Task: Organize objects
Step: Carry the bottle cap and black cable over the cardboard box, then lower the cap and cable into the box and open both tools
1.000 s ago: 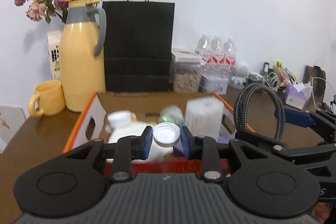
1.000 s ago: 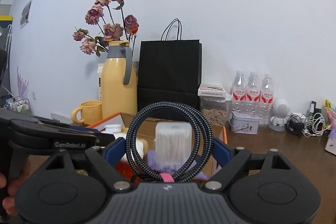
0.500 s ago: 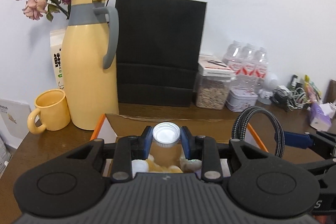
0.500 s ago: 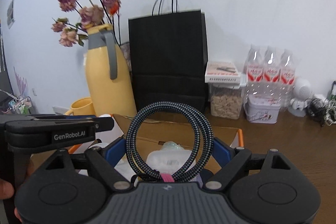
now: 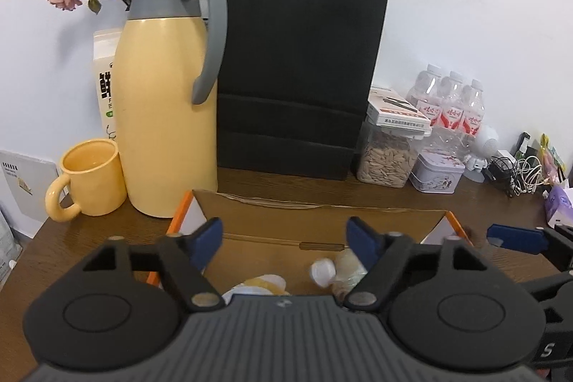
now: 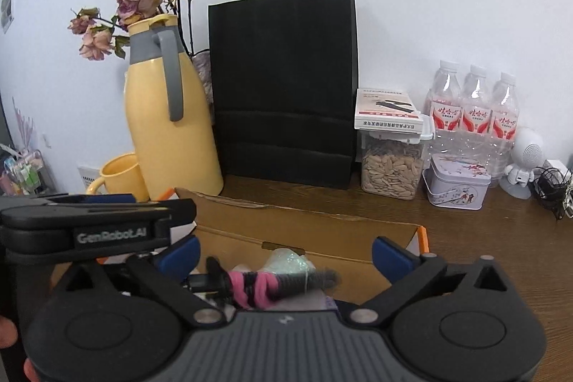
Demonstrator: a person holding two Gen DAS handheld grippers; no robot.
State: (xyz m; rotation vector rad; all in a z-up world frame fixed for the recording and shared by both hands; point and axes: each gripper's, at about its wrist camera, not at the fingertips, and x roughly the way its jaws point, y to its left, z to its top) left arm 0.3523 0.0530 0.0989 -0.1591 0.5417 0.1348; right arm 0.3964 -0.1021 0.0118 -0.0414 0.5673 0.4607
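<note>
Open cardboard box (image 5: 322, 221), orange-edged flaps, sits on the wooden table in front of the black bag. Small white-capped bottle (image 5: 324, 271) lies tilted inside near the right side, pale contents, beside other yellowish items. Coiled braided cable (image 6: 286, 283) with pink tie lies across the box interior, blurred, above a greenish wrapped item (image 6: 286, 260).

The left gripper (image 5: 284, 235) points forward and somewhat downward, its jaws opening with the blue pads far apart and pressing on nothing; the right gripper (image 6: 284, 255) is tilted down likewise, its jaws also opening (the pads clamp nothing); the two sit side by side, the left one's black body crossing the right camera's lower left; fingertips (image 6: 7, 339) show there.
</note>
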